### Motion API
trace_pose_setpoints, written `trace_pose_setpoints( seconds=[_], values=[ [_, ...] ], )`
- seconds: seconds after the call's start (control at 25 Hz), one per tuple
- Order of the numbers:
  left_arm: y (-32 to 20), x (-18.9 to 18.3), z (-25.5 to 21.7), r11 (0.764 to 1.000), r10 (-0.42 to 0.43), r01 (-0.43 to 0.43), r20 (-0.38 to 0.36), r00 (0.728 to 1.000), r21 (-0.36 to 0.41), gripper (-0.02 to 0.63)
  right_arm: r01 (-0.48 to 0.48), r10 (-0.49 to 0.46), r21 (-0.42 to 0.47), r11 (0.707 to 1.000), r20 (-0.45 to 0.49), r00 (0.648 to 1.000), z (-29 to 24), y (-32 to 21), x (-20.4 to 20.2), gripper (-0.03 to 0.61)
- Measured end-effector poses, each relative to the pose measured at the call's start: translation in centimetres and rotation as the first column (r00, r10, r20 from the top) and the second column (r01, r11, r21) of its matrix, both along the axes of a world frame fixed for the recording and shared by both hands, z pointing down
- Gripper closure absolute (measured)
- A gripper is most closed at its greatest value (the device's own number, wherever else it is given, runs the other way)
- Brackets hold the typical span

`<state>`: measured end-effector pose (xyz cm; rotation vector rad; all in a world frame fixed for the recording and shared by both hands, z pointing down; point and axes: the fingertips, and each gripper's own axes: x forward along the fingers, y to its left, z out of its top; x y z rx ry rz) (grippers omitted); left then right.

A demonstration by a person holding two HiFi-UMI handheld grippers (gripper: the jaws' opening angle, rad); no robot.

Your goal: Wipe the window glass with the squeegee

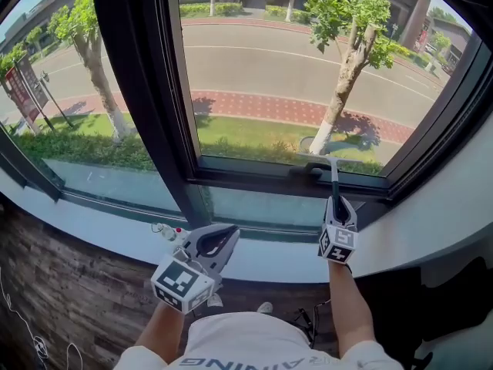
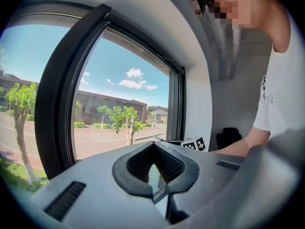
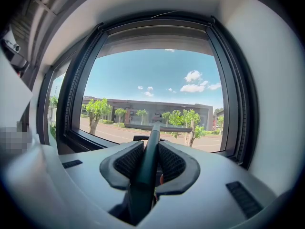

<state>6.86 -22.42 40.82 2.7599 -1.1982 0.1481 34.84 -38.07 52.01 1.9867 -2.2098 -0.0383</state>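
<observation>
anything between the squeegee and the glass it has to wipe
Nothing visible does. The right tongs hold the squeegee by its handle, with its blade low on the right pane of the window glass, which is bare above it. Only the dark latch on the bottom frame sits just beneath the blade.

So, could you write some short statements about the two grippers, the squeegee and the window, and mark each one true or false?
1. The right gripper is shut on the handle of the squeegee. True.
2. The left gripper holds a cloth. False: nothing is between its jaws.
3. The squeegee's blade is at the top of the window glass. False: in the head view it is low on the pane, near the bottom frame.
4. A tree stands outside, beyond the glass. True.
5. Both grippers are on the squeegee. False: only the right one is; the left gripper is apart, lower and to the left.
</observation>
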Motion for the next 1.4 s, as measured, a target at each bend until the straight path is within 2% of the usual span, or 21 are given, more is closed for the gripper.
trace_pose_setpoints(
  seconds=[0.24, 0.36, 0.48, 0.56, 0.72, 0.8, 0.96, 1.08, 1.24, 1.32, 1.4],
  values=[
    [0.6, 0.6, 0.3, 0.999, -0.033, 0.033, -0.002, 0.999, -0.011, 0.597, 0.018, -0.018, -0.017, 1.000, -0.023, 1.000, 1.0, 0.4, 0.0, 0.479],
    [1.0, 1.2, 0.9, 0.998, -0.063, 0.064, 0.004, 0.998, -0.019, 0.597, 0.013, -0.014, 0.079, 0.997, 0.017, 1.000, -2.4, 2.8, 1.3, 0.479],
    [1.2, 0.8, 2.2, 0.992, -0.122, 0.123, 0.022, 0.992, -0.038, 0.597, 0.010, -0.027, 0.185, 0.983, 0.089, 0.996, -5.7, 7.5, 2.5, 0.479],
    [1.4, 0.9, 3.1, 0.987, -0.151, 0.153, 0.036, 0.988, -0.051, 0.597, 0.036, -0.055, 0.165, 0.986, 0.110, 0.992, -5.2, 10.0, 3.1, 0.479],
    [0.5, 1.4, 3.8, 0.986, -0.159, 0.160, 0.030, 0.987, -0.055, 0.597, 0.095, -0.101, 0.045, 0.994, 0.149, 0.984, -2.1, 11.9, 2.0, 0.479],
    [-0.3, 1.2, 3.3, 0.989, -0.142, 0.143, 0.019, 0.990, -0.046, 0.597, 0.089, -0.089, 0.005, 0.996, 0.178, 0.980, -1.2, 13.2, 0.8, 0.479],
    [-0.8, -0.6, 2.4, 0.995, -0.103, 0.103, 0.026, 0.994, 0.010, 0.597, 0.064, -0.062, -0.011, 0.998, 0.143, 0.988, -1.2, 14.8, -1.6, 0.479],
    [-0.9, -4.4, 2.4, 0.994, -0.100, 0.098, 0.049, 0.994, 0.038, 0.597, 0.023, -0.029, 0.048, 0.999, 0.136, 0.990, -3.6, 14.9, -4.4, 0.479],
    [-0.6, -10.0, 2.3, 0.997, -0.065, 0.060, 0.083, 0.994, 0.057, 0.597, -0.009, -0.024, 0.172, 0.985, 0.185, 0.982, -9.6, 15.3, -9.9, 0.479],
    [-0.3, -12.7, 2.4, 0.997, -0.039, 0.033, 0.093, 0.995, 0.073, 0.597, -0.014, -0.036, 0.258, 0.966, 0.187, 0.982, -13.7, 14.9, -12.8, 0.479],
    [-0.1, -15.4, 2.8, 0.997, -0.023, 0.015, 0.095, 0.995, 0.079, 0.597, -0.010, -0.047, 0.375, 0.927, 0.144, 0.988, -18.8, 13.7, -15.7, 0.479]
  ],
)
